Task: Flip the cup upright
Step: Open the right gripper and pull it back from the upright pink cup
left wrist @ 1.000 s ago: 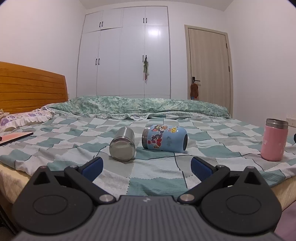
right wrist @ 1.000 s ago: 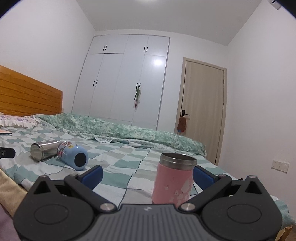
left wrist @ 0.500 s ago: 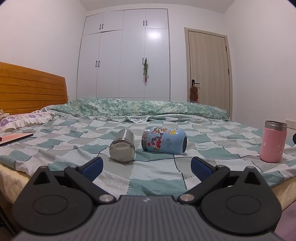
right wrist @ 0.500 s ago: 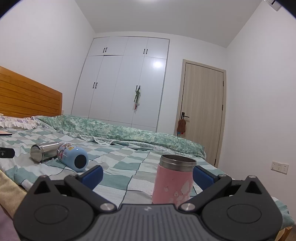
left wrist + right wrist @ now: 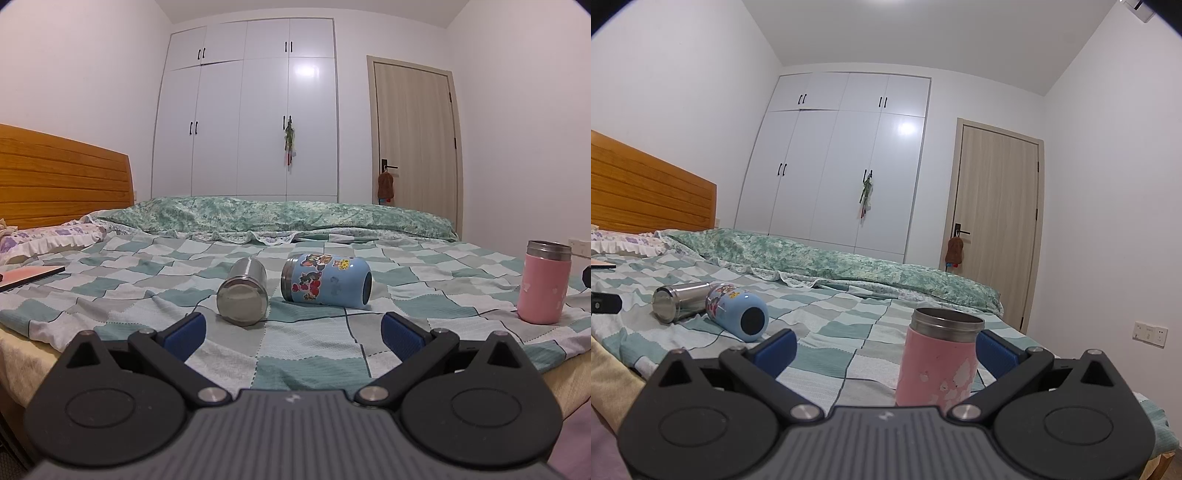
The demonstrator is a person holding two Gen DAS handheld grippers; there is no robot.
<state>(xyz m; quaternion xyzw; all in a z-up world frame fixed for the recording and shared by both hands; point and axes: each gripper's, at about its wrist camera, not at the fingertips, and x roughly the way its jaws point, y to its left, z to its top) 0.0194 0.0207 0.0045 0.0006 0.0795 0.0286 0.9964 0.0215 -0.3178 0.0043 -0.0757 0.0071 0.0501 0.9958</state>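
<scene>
Both tongs hang spread apart and empty at the near edge of the bed (image 5: 303, 354), their views barely shifted from a second ago: the left gripper (image 5: 291, 328) has risen slightly, and nothing on the checked bedspread has moved, so no cup has been turned since then.

Between the spread fingers of the right gripper (image 5: 884, 349) and close to its right pad stands one pink cup (image 5: 938, 360), already upright, mouth up. Farther ahead, beyond the left gripper's fingers, two cups lie on their sides just beside each other: one steel cup (image 5: 243, 295) near its left pad and one blue stickered cup (image 5: 327, 280) right of it. That counts three cups, one standing and two down, so the flipping seems to have more to go.

Off to the far left lies one flat pink book (image 5: 27, 275); beyond, one rumpled green quilt (image 5: 280, 216).
</scene>
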